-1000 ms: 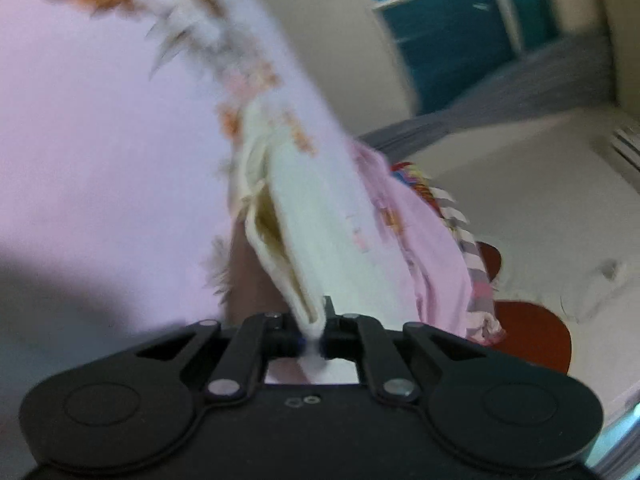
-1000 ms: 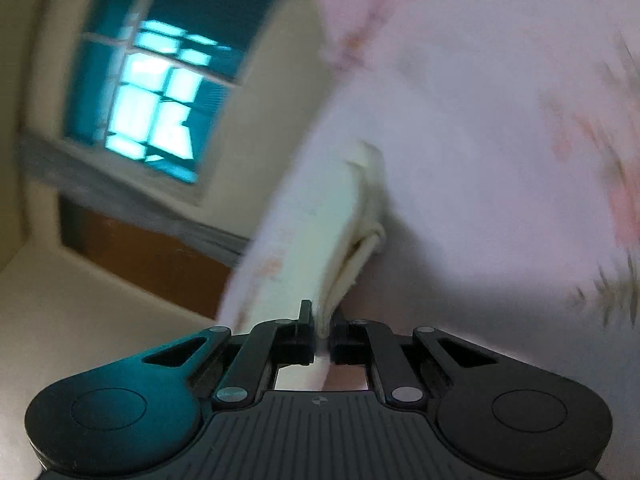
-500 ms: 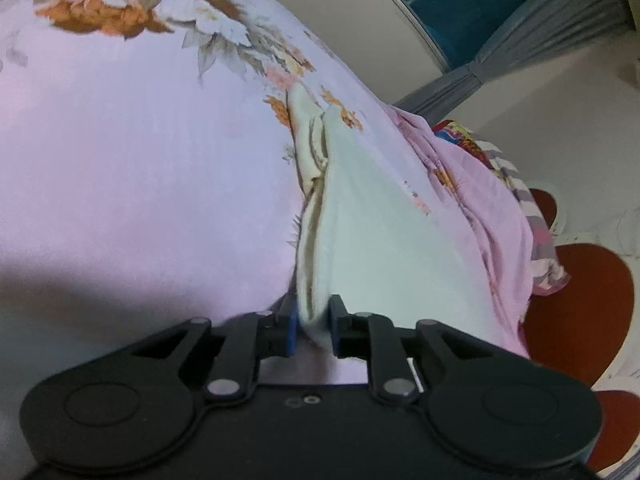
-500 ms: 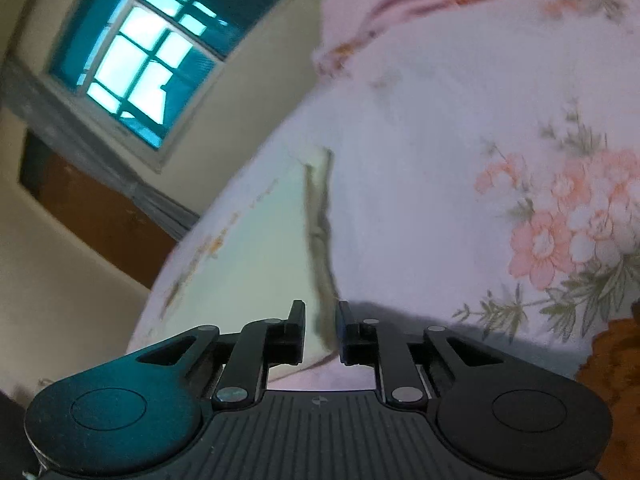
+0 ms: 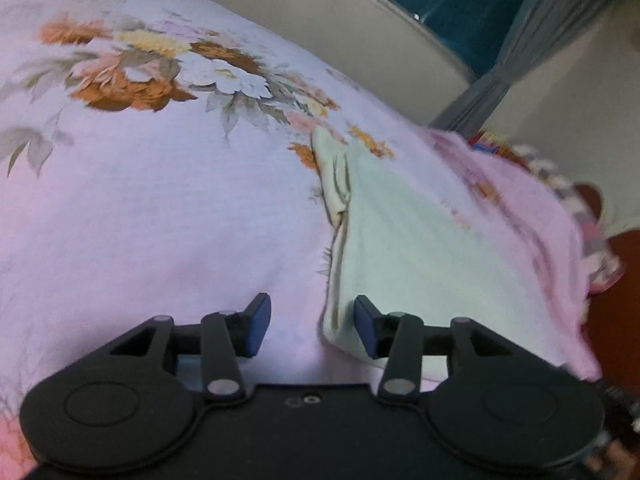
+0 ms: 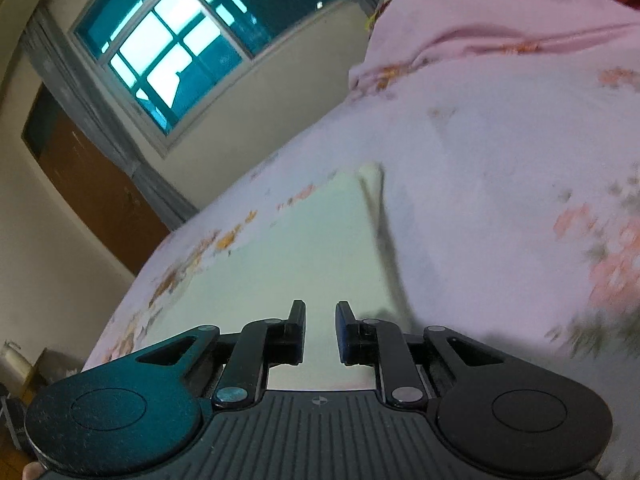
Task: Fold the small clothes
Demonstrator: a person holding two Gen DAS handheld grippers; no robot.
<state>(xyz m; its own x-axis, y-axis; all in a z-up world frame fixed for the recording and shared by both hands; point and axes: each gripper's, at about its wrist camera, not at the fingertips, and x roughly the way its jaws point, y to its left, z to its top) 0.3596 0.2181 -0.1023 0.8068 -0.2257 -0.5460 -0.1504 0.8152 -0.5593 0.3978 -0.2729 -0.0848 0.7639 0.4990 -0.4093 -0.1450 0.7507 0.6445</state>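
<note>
On floral bedsheet, pale garment.

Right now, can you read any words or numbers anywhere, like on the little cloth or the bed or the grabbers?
No words or numbers can be read.
The pale green cloth is plain.
The pink bedsheet has only flowers.
The left gripper and right gripper show only small round marks, no letters.
The colourful item past the bed is too blurred.
</note>
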